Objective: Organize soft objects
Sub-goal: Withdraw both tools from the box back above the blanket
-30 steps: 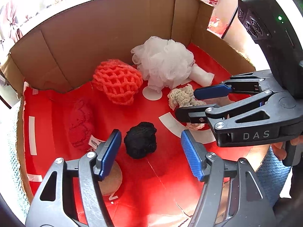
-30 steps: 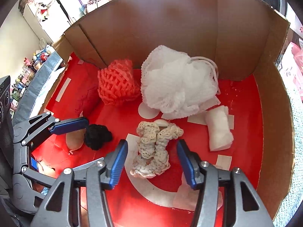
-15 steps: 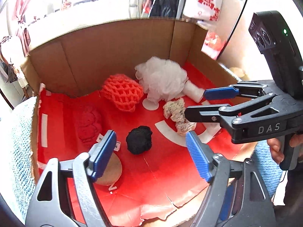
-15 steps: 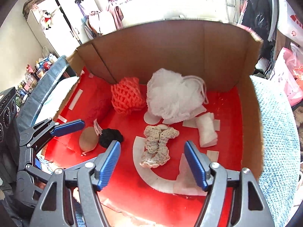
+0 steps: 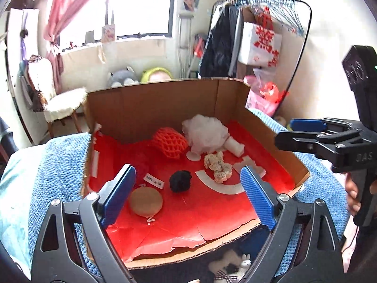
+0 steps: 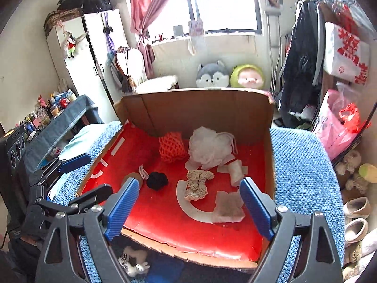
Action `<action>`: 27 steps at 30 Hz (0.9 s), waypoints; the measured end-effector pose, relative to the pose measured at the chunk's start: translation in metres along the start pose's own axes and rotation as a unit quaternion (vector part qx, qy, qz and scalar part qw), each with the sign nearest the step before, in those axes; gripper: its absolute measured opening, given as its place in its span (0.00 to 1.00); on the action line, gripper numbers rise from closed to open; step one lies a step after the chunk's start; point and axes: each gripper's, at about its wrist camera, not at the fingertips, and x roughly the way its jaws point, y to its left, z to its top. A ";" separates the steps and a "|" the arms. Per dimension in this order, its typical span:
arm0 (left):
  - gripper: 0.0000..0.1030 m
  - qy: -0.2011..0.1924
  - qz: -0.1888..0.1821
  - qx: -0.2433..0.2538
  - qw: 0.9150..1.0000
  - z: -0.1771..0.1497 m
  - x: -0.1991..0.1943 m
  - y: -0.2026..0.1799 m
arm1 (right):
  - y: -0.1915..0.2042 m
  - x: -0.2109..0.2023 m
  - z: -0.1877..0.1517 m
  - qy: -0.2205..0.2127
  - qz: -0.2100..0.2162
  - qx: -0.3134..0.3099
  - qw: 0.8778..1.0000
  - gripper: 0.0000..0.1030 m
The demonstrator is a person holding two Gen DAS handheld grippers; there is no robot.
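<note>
Both grippers have pulled back and up from the box since a second ago, so the room behind it now shows, and their jaws have just been opening with nothing between them. The black pompom (image 5: 180, 181), a small dark fuzzy ball, lies on the red floor of the cardboard box (image 5: 150, 101) near its open front edge. Just right of it is the cream crocheted piece (image 5: 217, 166), knotty and twisted. Behind both, toward the box's back wall, sit the orange net sponge (image 5: 170, 142) and the white mesh pouf (image 5: 205, 133), touching each other. A white roll (image 5: 233, 144) lies right of the pouf, and a tan round pad (image 5: 145, 202) lies front left of the pompom. The left gripper (image 5: 187, 199) stands wide and empty before the box; the right gripper (image 6: 186, 206) is likewise wide and empty
</note>
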 end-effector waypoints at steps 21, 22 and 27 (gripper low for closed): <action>0.97 -0.107 0.048 -0.026 0.993 -0.060 -0.095 -0.018 | 0.030 -0.094 -0.097 -0.119 -0.066 -0.001 0.991 1.00; 0.97 -0.107 0.050 -0.028 0.993 -0.064 -0.096 -0.019 | 0.031 -0.094 -0.103 -0.120 -0.068 -0.001 0.990 1.00; 0.97 -0.096 0.057 -0.031 0.993 -0.083 -0.094 -0.023 | 0.036 -0.089 -0.129 -0.122 -0.089 -0.006 0.988 1.00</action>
